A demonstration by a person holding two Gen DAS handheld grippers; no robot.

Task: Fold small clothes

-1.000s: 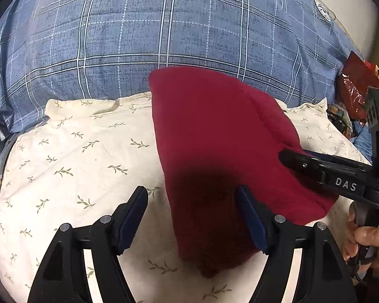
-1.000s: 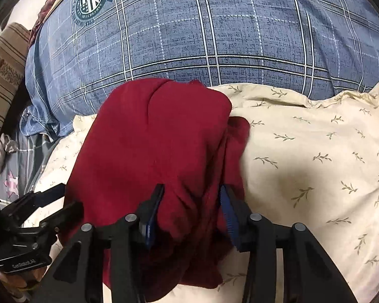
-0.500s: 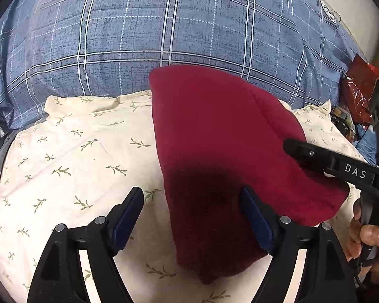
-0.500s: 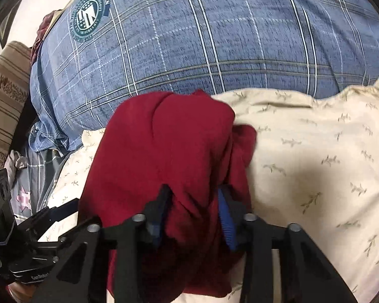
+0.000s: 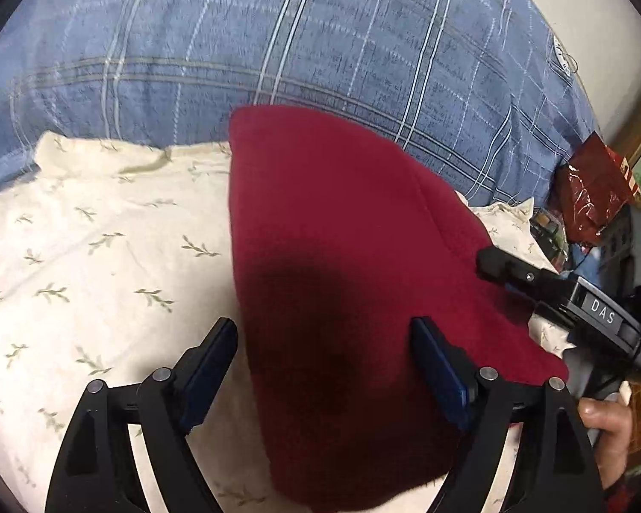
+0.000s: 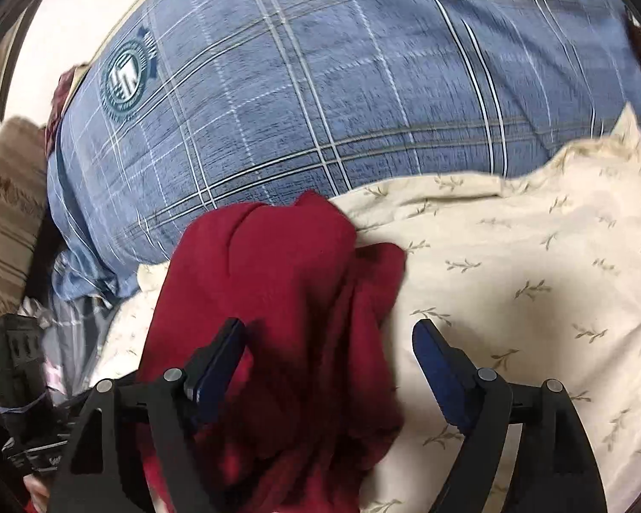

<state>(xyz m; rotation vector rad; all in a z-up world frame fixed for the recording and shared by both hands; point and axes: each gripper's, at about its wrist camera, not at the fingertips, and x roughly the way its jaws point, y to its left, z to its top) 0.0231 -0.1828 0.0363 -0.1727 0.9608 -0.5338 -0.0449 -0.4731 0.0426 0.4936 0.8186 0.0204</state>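
Note:
A dark red garment (image 5: 342, 235) lies folded on a cream leaf-print cloth (image 5: 85, 256). My left gripper (image 5: 324, 342) hovers over its near end with jaws still opening; the cloth lies below the gap and the pads do not touch it. In the right wrist view the red garment (image 6: 277, 299) is bunched into thick folds. My right gripper (image 6: 329, 342) is opening over its right edge, with the folds between the fingers and clear of both pads. The right gripper's finger (image 5: 491, 263) rests by the garment's right edge, and a hand (image 5: 602, 419) holds its handle.
A big blue plaid pillow (image 5: 320, 42) rises behind the garment. A red foil bag (image 5: 589, 188) and clutter sit at the far right. A brown striped cushion (image 6: 4, 213) stands at the left. The left gripper's black body (image 6: 17, 376) is low on the left.
The right gripper was pinched on a fold of the red garment; its jaws have now spread wide and let go. The left jaws widened slightly and shifted over the garment.

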